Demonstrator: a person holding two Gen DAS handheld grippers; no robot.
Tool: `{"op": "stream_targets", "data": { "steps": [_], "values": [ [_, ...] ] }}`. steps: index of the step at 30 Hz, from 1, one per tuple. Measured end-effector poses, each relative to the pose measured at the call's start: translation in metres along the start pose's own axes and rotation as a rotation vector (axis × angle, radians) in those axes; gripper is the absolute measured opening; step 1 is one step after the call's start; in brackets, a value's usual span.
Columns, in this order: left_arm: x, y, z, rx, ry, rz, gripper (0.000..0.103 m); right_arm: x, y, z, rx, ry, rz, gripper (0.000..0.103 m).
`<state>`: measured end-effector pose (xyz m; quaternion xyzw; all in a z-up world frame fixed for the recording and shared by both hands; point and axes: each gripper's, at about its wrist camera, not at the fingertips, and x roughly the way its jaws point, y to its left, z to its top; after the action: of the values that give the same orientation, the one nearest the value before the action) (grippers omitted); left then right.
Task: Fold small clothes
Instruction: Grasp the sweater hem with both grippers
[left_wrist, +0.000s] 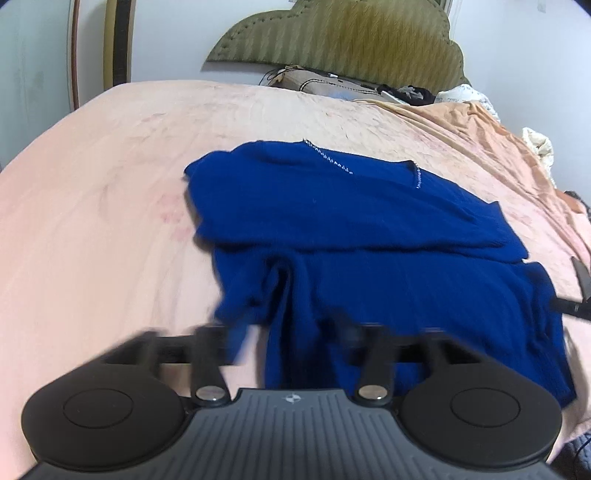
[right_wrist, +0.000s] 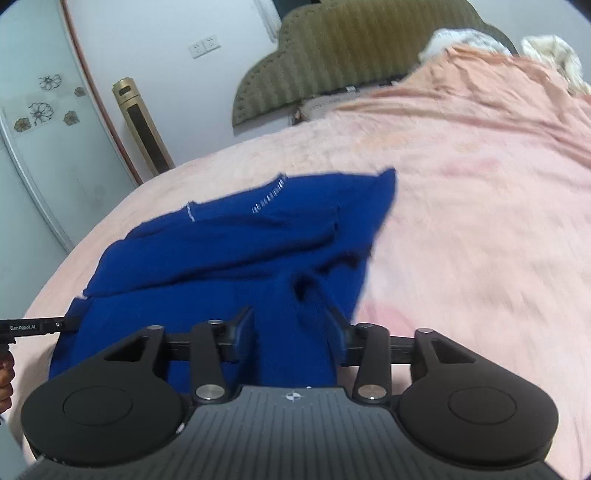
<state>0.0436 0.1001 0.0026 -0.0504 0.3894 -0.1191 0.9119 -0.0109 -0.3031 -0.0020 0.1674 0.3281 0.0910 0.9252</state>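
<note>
Fabric fills the gap of the right gripper (right_wrist: 291, 332): its two fingers (right_wrist: 242, 334) stand well apart, and the near hem of the blue sweater (right_wrist: 258, 236) runs between them and down under the gripper body. The cloth touches or brushes both inner faces, but the jaws do not pinch it; they are plainly spread wider than the bunched fold between them.

The left gripper (left_wrist: 284, 343) is smeared with motion in its own view. Its fingers (left_wrist: 212, 345) also stand apart, with the sweater (left_wrist: 354, 221) edge hanging into the space between them. The left finger sits over the bare pink bedspread (left_wrist: 92, 206), just beside the sweater's ragged lower corner, and the right finger is over blue cloth. Whether either pad really presses the fabric I cannot tell through the blur.

The sweater lies spread on the bedspread (right_wrist: 480, 221), near the foot of the bed, its neckline with a row of small sparkling stones (left_wrist: 328, 158) pointing toward the olive headboard (left_wrist: 343, 37). A sleeve is folded across the chest, making a long ridge from side to side, and a lumpy crease rises in the lower body.

In the right view the tip of the left gripper (right_wrist: 40, 326) shows at the far left edge, just touching the sweater's side. A gold tower fan (right_wrist: 142, 127) stands by the wall.
</note>
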Motion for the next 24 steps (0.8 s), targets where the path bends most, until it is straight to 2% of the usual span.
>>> {"op": "stream_targets", "data": {
  "steps": [1, 2, 5, 8, 11, 13, 14, 15, 16, 18, 20, 22, 24],
  "values": [
    [-0.005, 0.001, -0.005, -0.007, -0.010, -0.003, 0.077, -0.005, -0.003, -0.006, 0.019, 0.015, 0.004, 0.055],
    [-0.010, 0.003, -0.011, -0.009, -0.013, -0.009, 0.077, -0.010, -0.006, -0.011, 0.039, 0.032, 0.013, 0.056],
    [-0.020, 0.005, -0.026, -0.016, 0.049, -0.078, 0.077, -0.024, -0.015, -0.034, 0.111, 0.085, 0.053, 0.056],
    [-0.023, 0.003, -0.042, -0.041, 0.109, -0.151, 0.077, -0.039, -0.011, -0.051, 0.142, 0.089, 0.086, 0.056],
    [-0.031, -0.009, -0.058, -0.005, 0.091, -0.151, 0.076, -0.045, -0.001, -0.064, 0.148, 0.108, 0.131, 0.057],
    [-0.032, -0.017, -0.062, 0.014, 0.077, -0.149, 0.074, -0.046, 0.012, -0.068, 0.108, 0.108, 0.127, 0.055],
    [-0.032, -0.020, -0.064, 0.020, 0.068, -0.137, 0.071, -0.045, 0.017, -0.069, 0.092, 0.104, 0.118, 0.050],
    [-0.032, -0.025, -0.065, 0.034, 0.060, -0.114, 0.061, -0.044, 0.021, -0.069, 0.084, 0.099, 0.114, 0.045],
    [-0.032, -0.028, -0.065, 0.046, 0.056, -0.098, 0.041, -0.042, 0.024, -0.068, 0.079, 0.099, 0.108, 0.034],
    [-0.029, -0.026, -0.063, 0.016, 0.077, -0.111, 0.016, -0.037, 0.032, -0.068, 0.062, 0.108, 0.115, 0.015],
    [-0.030, -0.019, -0.061, -0.049, 0.086, -0.136, 0.013, -0.036, 0.038, -0.070, 0.043, 0.104, 0.121, 0.014],
    [-0.039, -0.019, -0.060, -0.044, 0.054, -0.135, 0.012, -0.040, 0.043, -0.069, 0.025, 0.082, 0.123, 0.014],
    [-0.056, -0.020, -0.057, -0.024, -0.001, -0.157, 0.012, -0.052, 0.044, -0.064, 0.034, 0.044, 0.172, 0.013]
  ]
}}
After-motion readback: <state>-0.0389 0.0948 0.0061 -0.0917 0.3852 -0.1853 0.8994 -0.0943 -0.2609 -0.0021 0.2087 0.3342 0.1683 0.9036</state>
